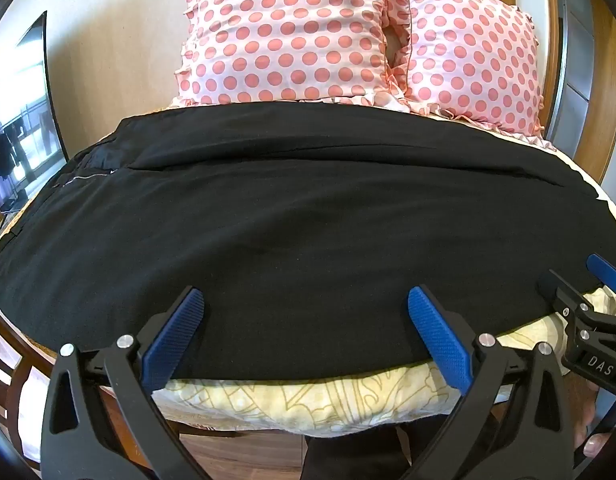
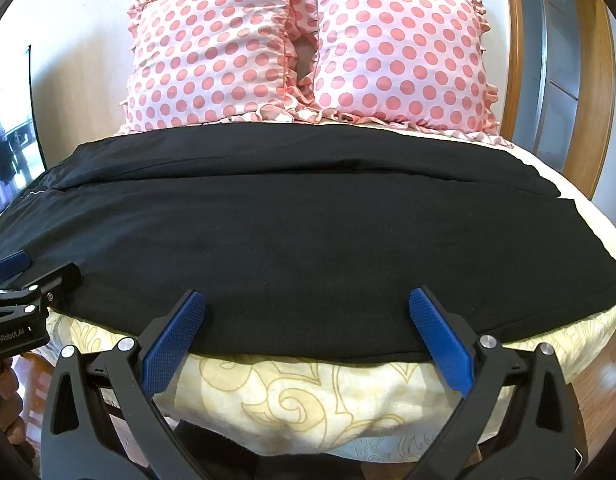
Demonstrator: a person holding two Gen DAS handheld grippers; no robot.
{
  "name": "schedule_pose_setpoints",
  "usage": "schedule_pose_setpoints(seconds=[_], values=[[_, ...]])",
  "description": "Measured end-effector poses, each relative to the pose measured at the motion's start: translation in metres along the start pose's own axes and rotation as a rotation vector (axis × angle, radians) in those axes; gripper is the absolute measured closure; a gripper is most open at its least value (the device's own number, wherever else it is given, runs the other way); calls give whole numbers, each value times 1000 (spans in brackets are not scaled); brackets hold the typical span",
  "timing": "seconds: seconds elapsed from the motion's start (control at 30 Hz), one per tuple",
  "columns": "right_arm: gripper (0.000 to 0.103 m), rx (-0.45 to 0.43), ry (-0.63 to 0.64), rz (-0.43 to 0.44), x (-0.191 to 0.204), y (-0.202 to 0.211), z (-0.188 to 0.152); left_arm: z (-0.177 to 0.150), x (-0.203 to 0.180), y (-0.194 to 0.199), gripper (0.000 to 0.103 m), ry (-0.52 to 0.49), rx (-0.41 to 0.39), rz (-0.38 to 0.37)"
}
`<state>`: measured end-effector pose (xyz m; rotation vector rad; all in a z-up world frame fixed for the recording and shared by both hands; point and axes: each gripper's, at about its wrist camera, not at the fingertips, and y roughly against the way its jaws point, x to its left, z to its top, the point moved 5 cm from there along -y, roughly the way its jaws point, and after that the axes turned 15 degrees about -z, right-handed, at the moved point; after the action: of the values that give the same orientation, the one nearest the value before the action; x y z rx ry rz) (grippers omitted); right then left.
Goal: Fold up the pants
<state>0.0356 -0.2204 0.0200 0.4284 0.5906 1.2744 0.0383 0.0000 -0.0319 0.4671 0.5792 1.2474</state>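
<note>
Black pants lie flat across the bed, one leg folded over the other, zipper and waist at the far left. They also show in the right wrist view. My left gripper is open, its blue fingers over the near hem edge, holding nothing. My right gripper is open over the near edge further right, empty. The right gripper shows at the right edge of the left wrist view, and the left gripper at the left edge of the right wrist view.
Two pink polka-dot pillows lean at the head of the bed. The yellow patterned bedcover hangs over the near edge. A wooden door frame is on the right, and a mirror on the left.
</note>
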Motion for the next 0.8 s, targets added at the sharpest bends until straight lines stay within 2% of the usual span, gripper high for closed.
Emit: schedule_pose_setpoints(seconds=[0.8], values=[[1, -2, 0, -1, 0, 1, 1, 0, 0, 0, 2, -1, -3, 0]])
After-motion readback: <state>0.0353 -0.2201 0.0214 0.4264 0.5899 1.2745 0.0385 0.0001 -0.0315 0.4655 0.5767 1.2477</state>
